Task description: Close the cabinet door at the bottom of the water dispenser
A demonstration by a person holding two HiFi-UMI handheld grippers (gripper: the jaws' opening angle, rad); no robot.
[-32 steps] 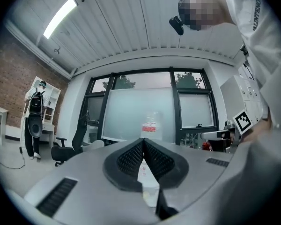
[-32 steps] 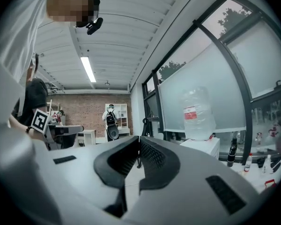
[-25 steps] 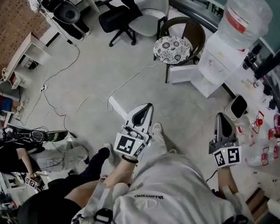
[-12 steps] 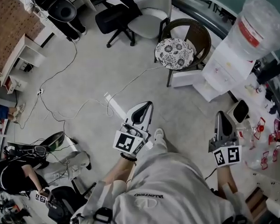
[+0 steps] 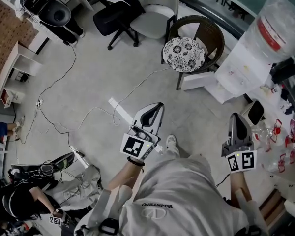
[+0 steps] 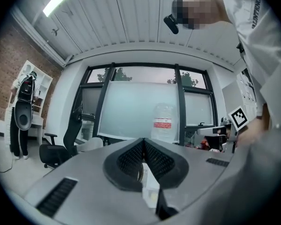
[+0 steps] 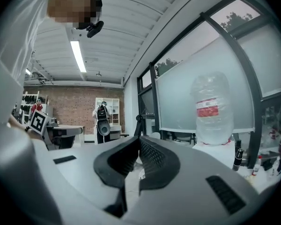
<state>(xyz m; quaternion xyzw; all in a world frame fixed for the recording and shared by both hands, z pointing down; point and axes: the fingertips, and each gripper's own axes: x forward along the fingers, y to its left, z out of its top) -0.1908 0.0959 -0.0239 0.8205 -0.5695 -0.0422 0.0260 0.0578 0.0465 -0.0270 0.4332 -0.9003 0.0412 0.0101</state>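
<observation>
Left gripper [image 5: 156, 109]: jaws pressed together, nothing held. Right gripper [image 5: 234, 119]: jaws likewise closed tight and empty. Water dispenser [image 5: 238, 70] stands on the floor at upper right of the head view, beside a wicker chair [image 5: 194, 38]. Its bottom cabinet door [image 5: 197, 81] stands swung out. Both grippers are well apart from it.

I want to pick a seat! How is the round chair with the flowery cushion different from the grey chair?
The round chair is dark, with a black-and-white patterned cushion; the grey chair is pale and plain. The round chair stands beside the water dispenser; the grey chair stands farther off, by a black office chair. Both are empty.
</observation>
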